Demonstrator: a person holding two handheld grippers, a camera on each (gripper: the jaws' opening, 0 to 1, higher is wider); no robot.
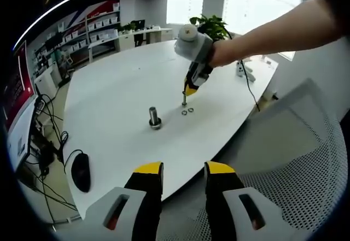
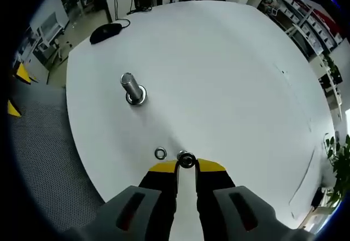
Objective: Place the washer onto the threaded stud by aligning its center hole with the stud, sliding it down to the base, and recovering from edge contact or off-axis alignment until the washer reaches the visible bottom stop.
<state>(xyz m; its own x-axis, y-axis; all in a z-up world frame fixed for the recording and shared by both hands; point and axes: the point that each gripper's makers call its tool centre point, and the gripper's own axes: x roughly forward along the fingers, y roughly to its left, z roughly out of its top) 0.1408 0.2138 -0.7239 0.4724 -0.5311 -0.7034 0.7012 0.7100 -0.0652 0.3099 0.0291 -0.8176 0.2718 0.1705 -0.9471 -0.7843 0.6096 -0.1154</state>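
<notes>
On the table (image 2: 229, 60), right gripper (image 2: 186, 166) pinches washer (image 2: 186, 159).

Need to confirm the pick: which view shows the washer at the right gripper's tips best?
The right gripper view: the washer sits close up between the right gripper tips. In the left gripper view it is tiny and indistinct under that gripper.

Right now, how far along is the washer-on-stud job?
Early. Done: nothing seated that I can confirm; the threaded stud stands alone on the table. In hand: the right gripper is closing around one washer at its tips. Left: lift, align, slide to the base. A second washer lies beside it. The left gripper waits open.
</notes>
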